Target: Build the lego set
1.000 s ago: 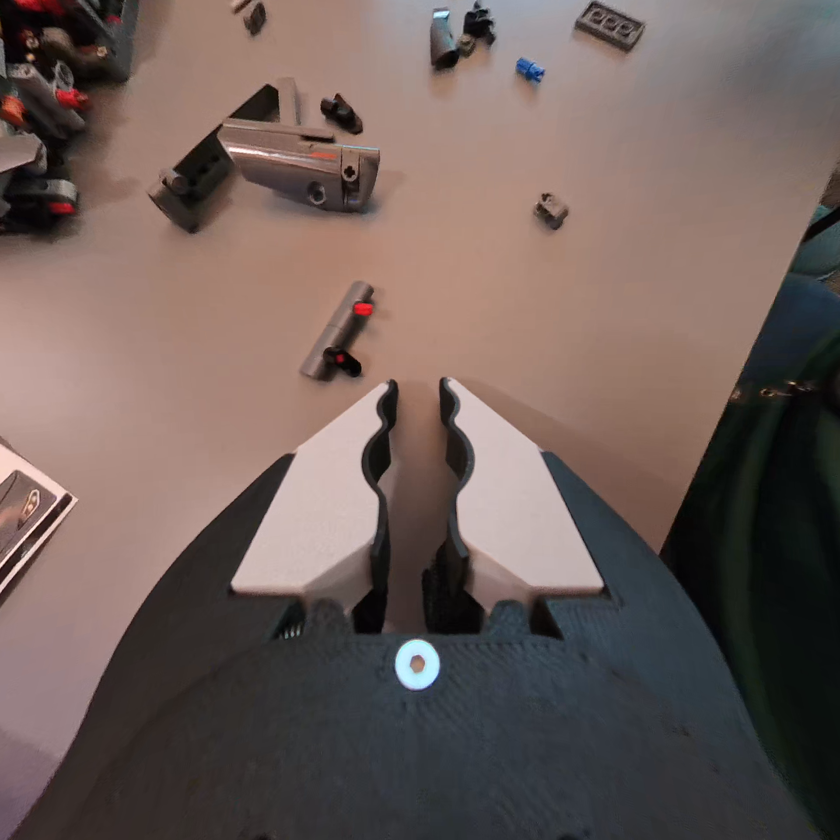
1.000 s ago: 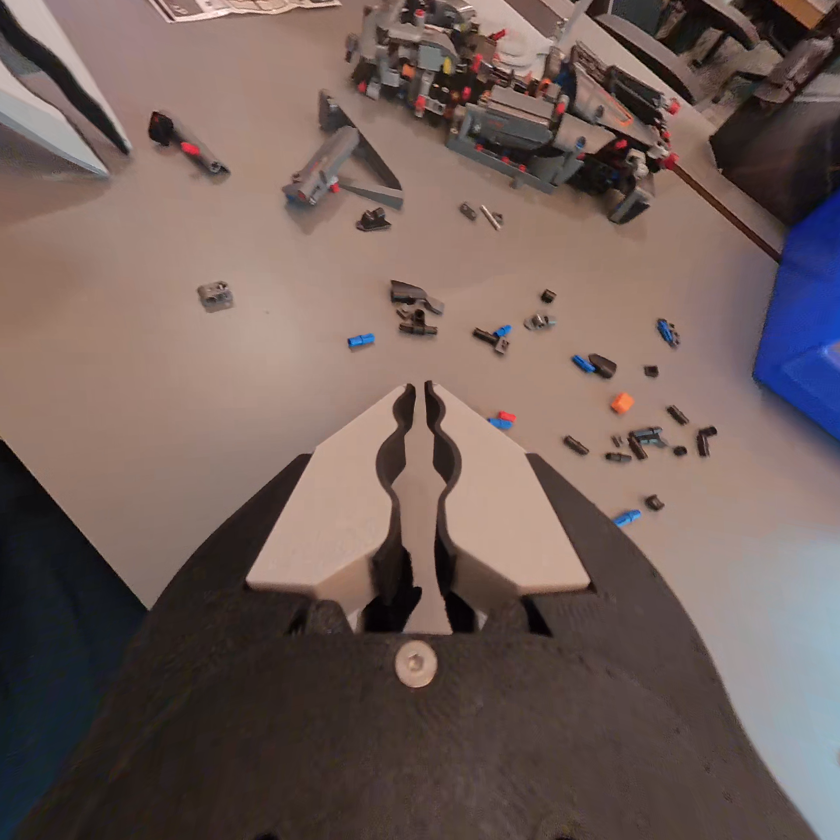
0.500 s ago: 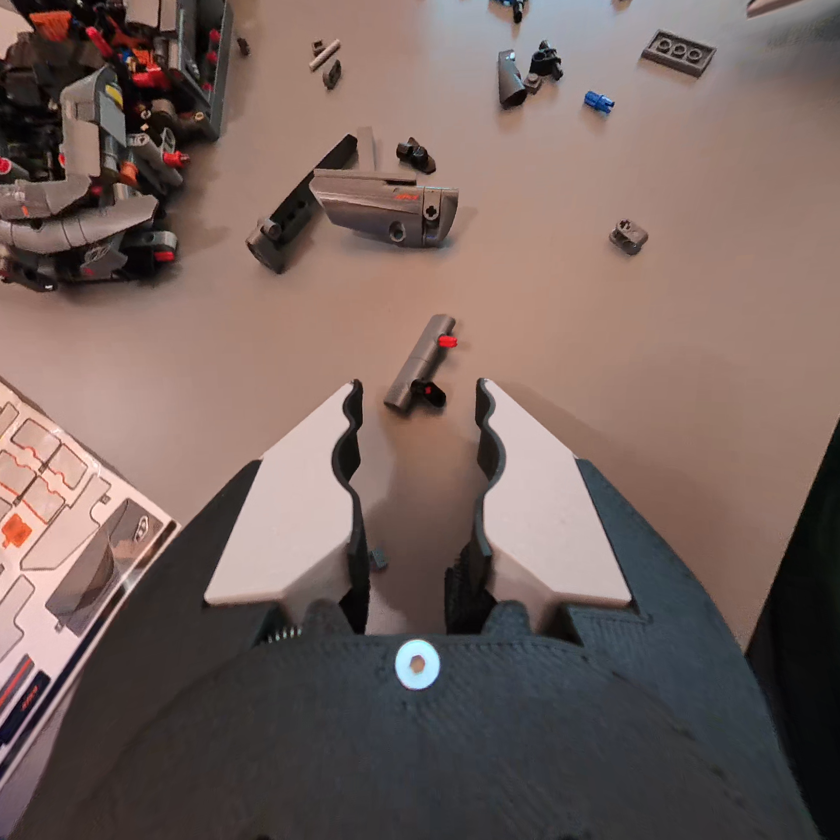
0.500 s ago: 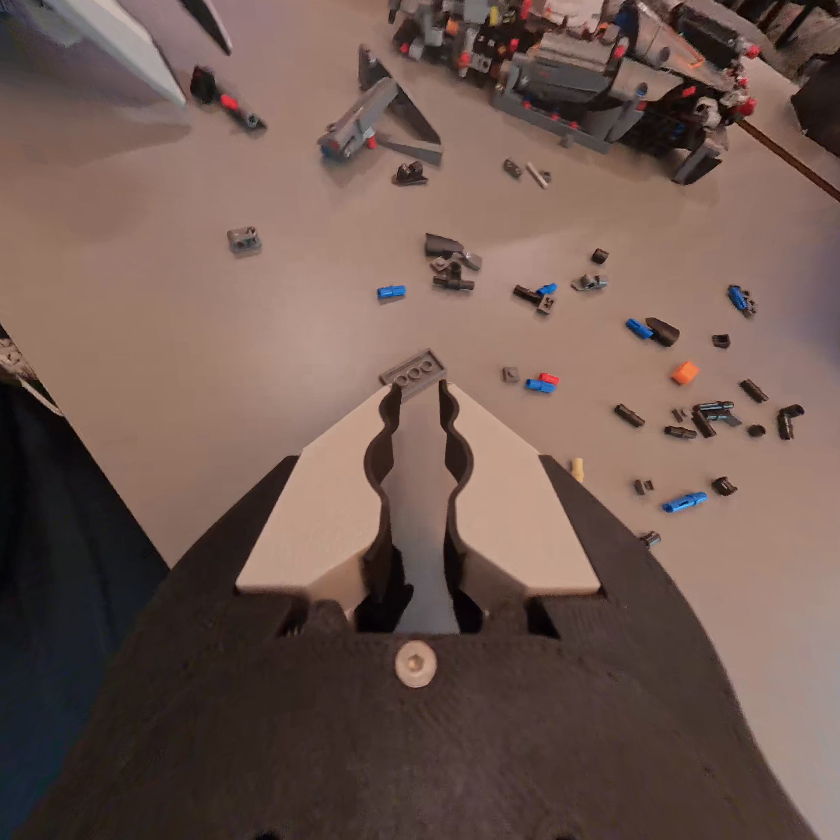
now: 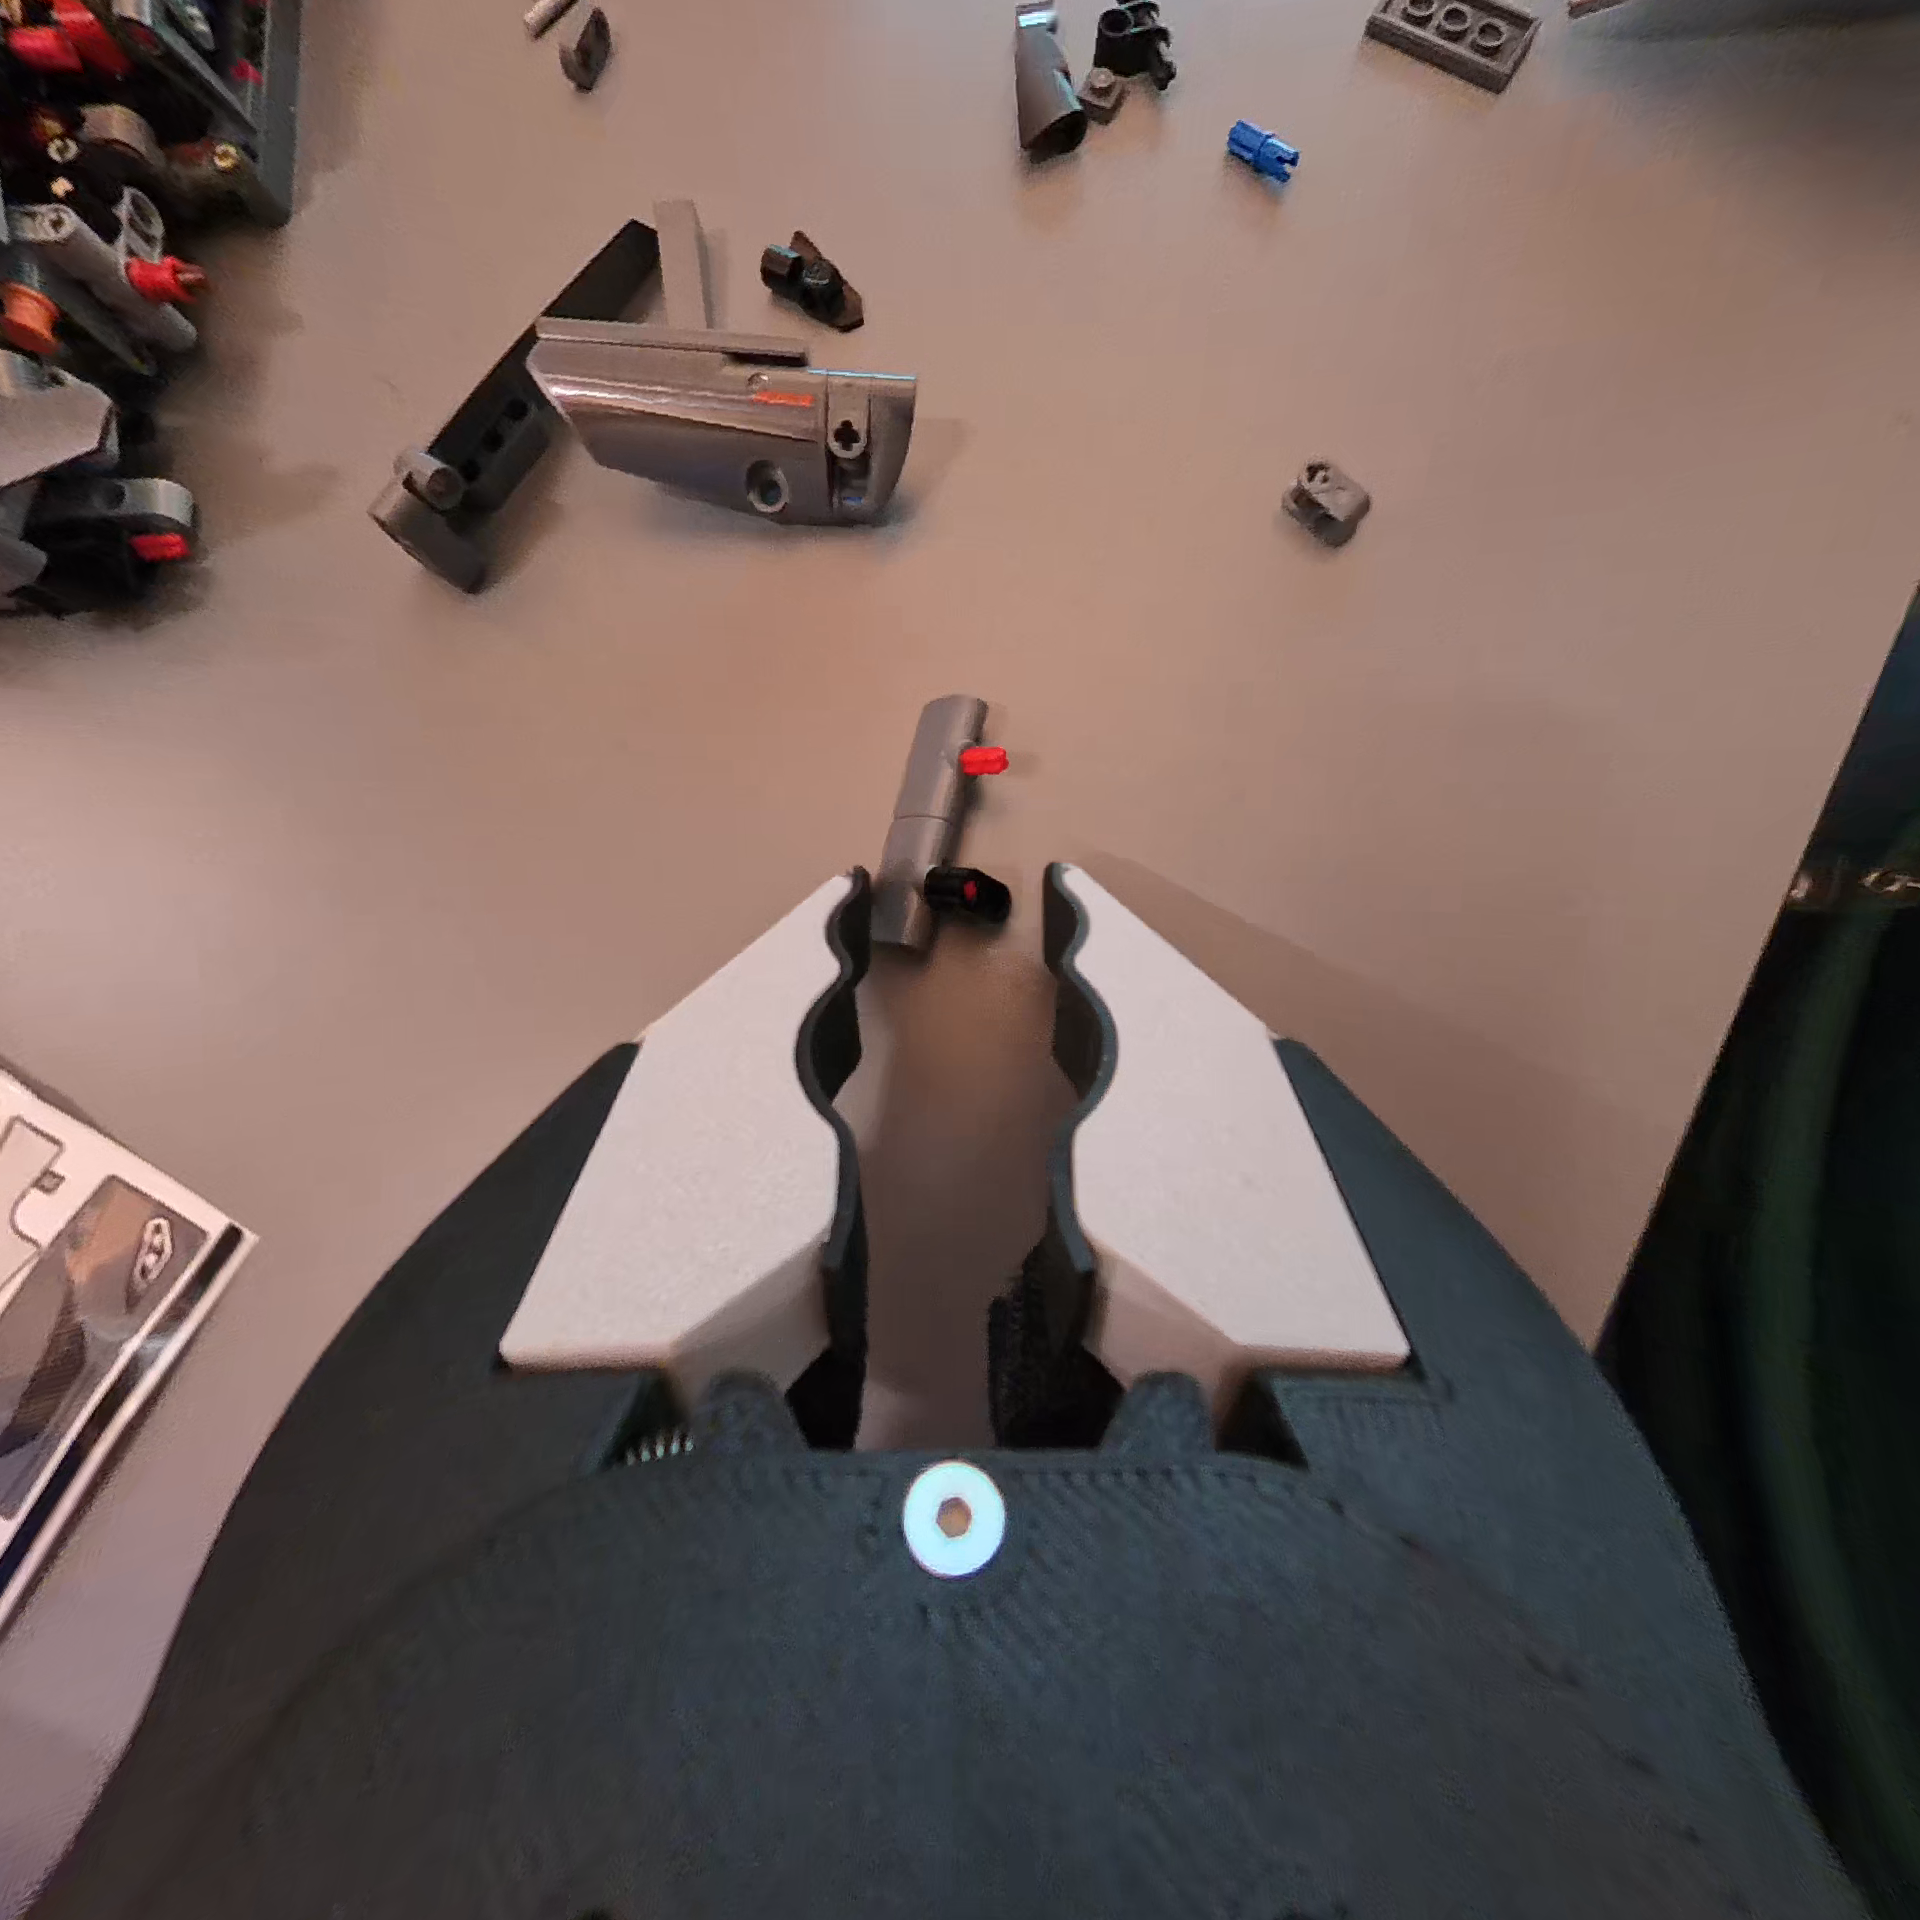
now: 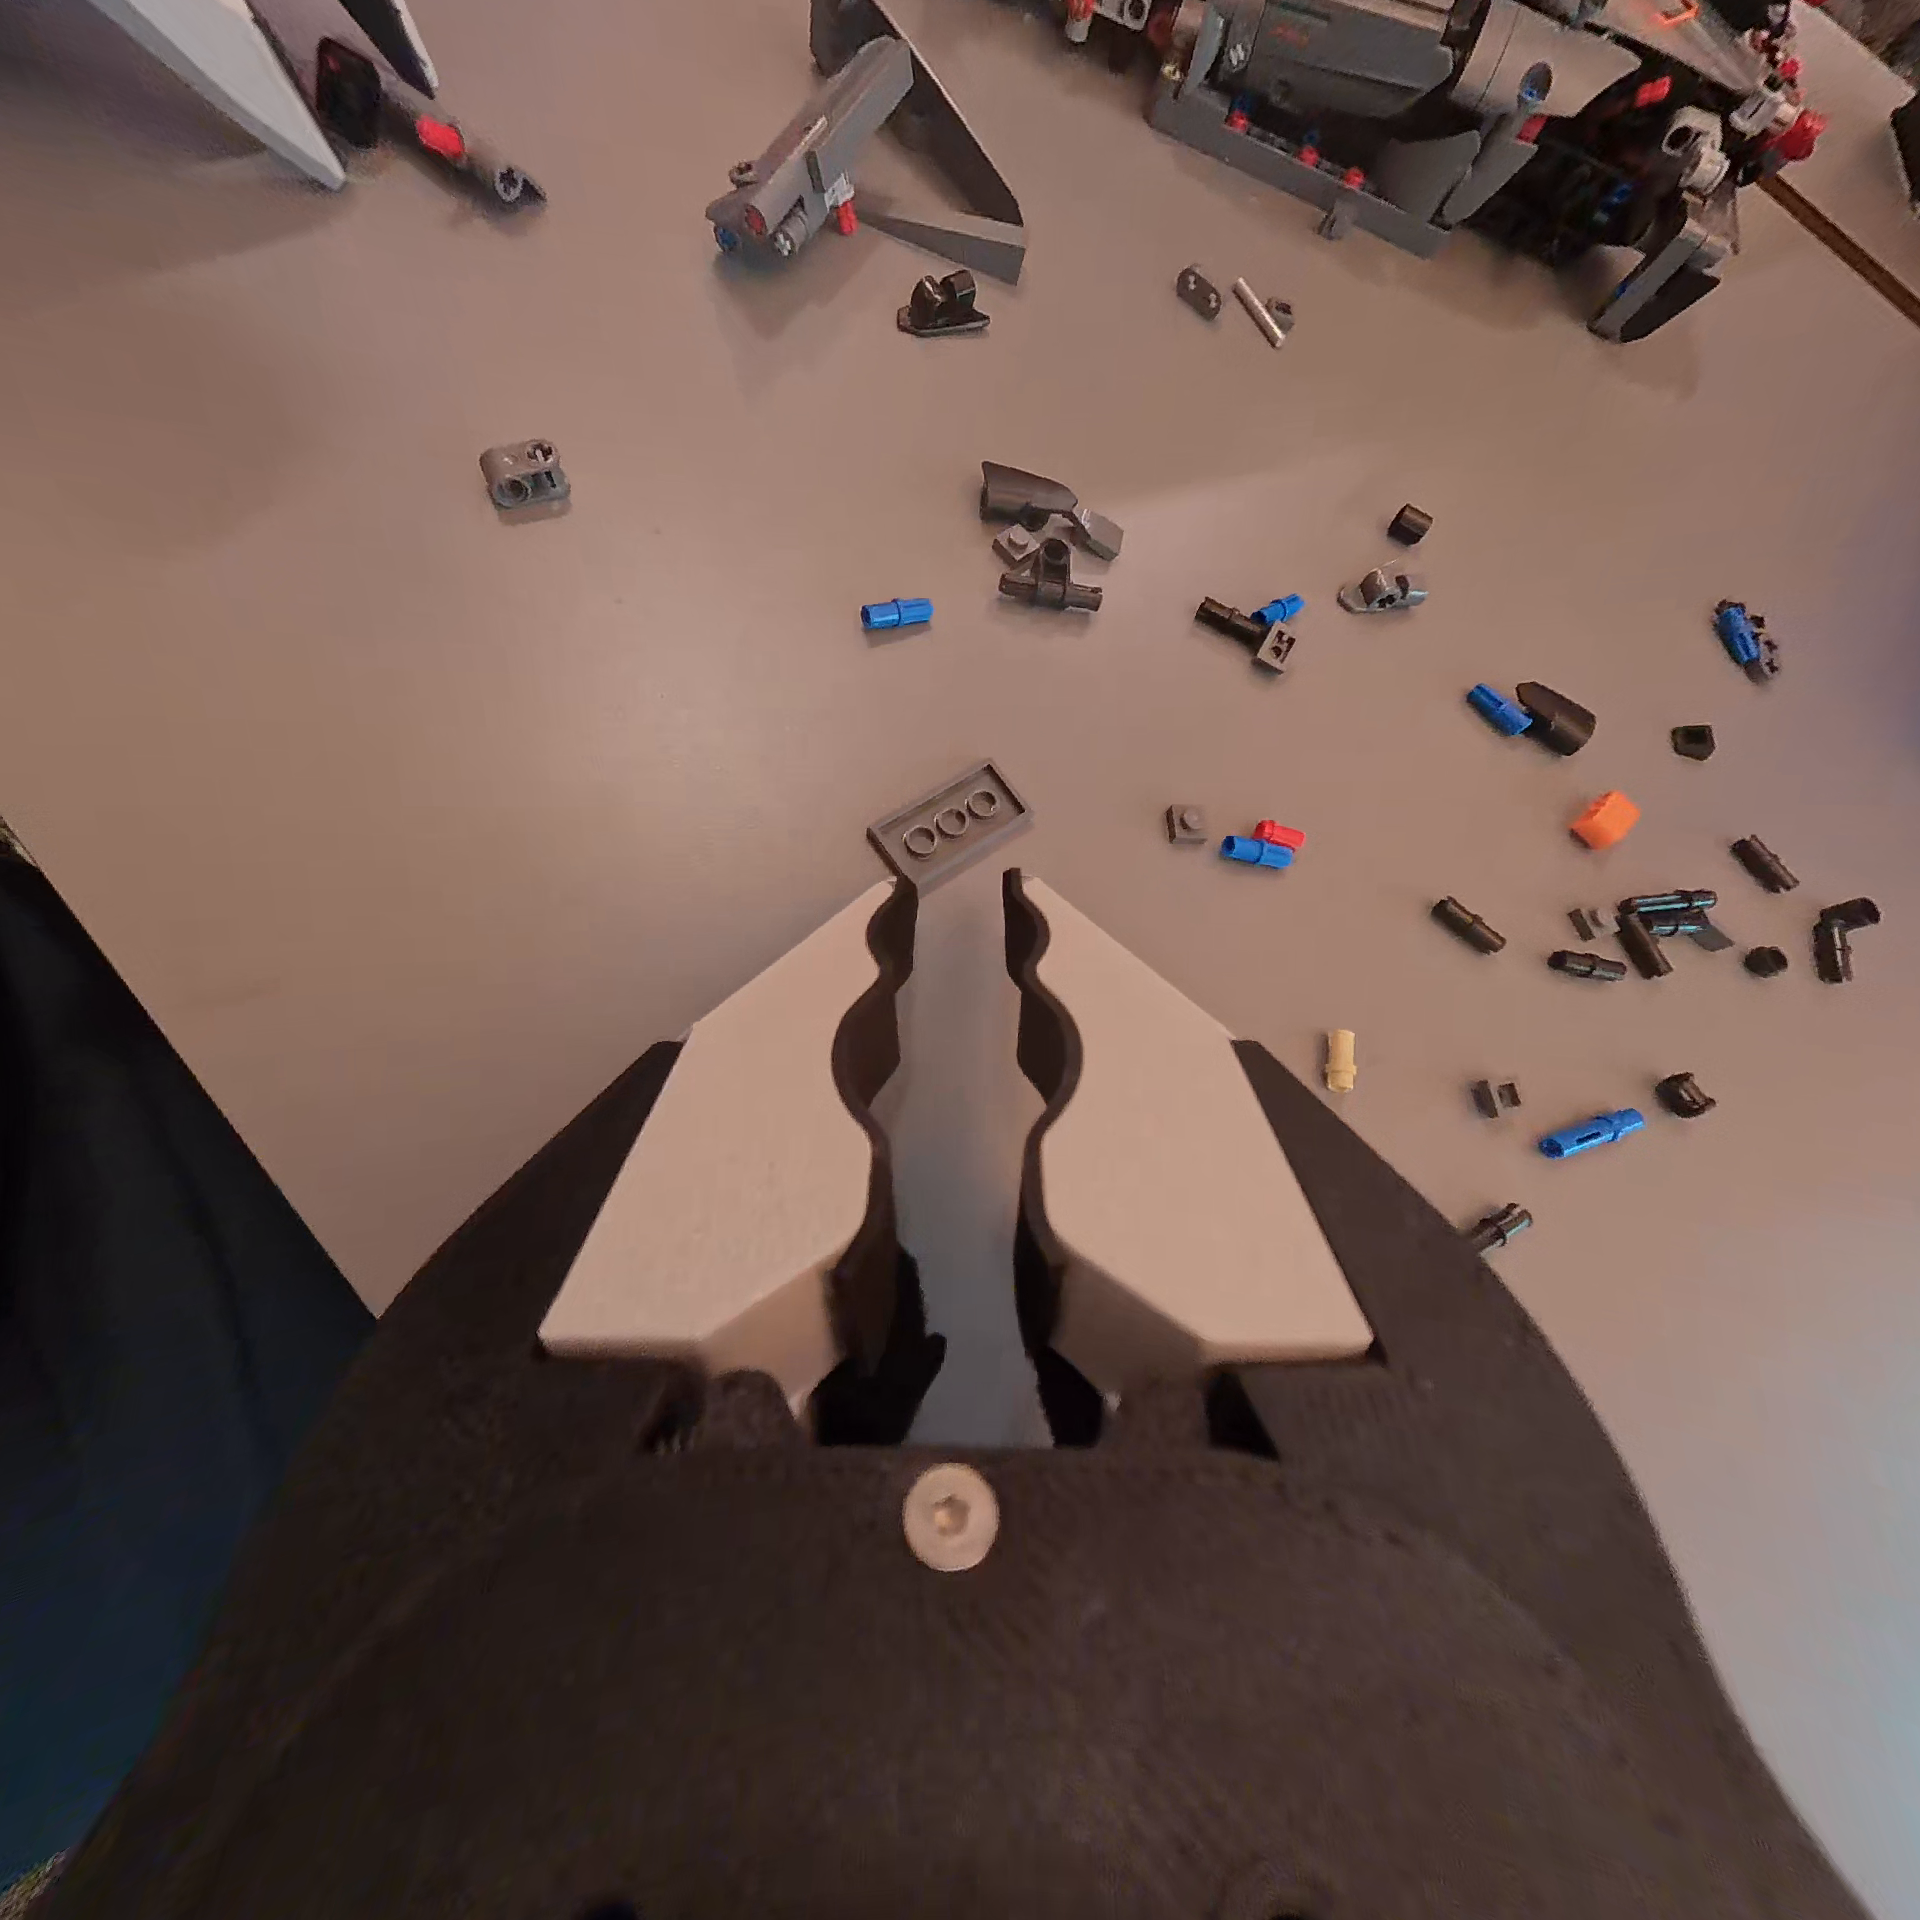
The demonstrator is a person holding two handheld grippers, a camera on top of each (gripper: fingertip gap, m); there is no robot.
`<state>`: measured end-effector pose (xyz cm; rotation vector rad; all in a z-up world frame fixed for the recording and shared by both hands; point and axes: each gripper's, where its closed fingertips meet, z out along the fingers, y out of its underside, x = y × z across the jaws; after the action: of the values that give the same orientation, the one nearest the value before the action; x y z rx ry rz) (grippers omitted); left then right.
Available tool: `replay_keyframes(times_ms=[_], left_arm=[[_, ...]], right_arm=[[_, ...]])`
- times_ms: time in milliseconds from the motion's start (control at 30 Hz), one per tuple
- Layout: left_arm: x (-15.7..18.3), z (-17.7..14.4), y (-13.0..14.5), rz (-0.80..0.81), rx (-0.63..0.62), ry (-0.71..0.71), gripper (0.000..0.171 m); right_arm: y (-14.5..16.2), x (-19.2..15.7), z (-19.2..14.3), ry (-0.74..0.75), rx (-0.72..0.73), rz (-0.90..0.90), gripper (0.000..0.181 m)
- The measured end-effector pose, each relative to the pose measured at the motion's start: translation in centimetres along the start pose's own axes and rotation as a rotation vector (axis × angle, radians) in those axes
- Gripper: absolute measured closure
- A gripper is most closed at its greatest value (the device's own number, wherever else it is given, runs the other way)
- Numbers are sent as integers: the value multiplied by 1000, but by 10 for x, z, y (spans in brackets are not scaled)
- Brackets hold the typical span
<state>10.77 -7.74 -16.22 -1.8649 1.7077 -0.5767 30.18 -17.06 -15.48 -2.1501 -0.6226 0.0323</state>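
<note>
Since the earlier frames the left gripper (image 5: 948, 883) has closed in on the grey rod piece (image 5: 928, 821), whose near end now sits between its parted fingertips, just beside the left one; nothing is gripped. That rod carries two pins, one red and one black.

Going left to right in the left wrist view: one instruction booklet (image 5: 94, 1351) cut off at the edge, one large lego model (image 5: 94, 291) only partly in frame, one grey sub-assembly (image 5: 717, 426), then one small grey connector (image 5: 1325, 502) and one blue pin (image 5: 1262, 151).

In the right wrist view the right gripper (image 6: 958, 883) is slightly open and empty, its tips just short of one dark flat plate (image 6: 951, 824) with three round marks. To the right lie one orange piece (image 6: 1605, 819) and many small black and blue pins, too scattered to count surely. All rests on the table (image 6: 520, 727).
</note>
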Motion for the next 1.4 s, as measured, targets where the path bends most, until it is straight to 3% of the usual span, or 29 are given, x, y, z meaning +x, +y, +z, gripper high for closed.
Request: replay_keyframes(times_ms=[333, 967, 1167, 1267, 1400], left_arm=[[-1, -12, 7, -51, 47, -10, 129], [3, -33, 12, -51, 103, -49, 133], [-1, -42, 15, -60, 152, -83, 133], [-5, -47, 12, -74, 193, -103, 132], [-9, -51, 6, -87, 246, -127, 131]], right_arm=[[4, 2, 2, -44, -26, 75, 159], [3, 2, 0, -121, -16, 164, 155], [-14, 10, -7, -133, 95, 216, 154], [-45, 10, -6, -161, 225, 222, 153], [-81, 9, 15, -166, 270, 154, 151]])
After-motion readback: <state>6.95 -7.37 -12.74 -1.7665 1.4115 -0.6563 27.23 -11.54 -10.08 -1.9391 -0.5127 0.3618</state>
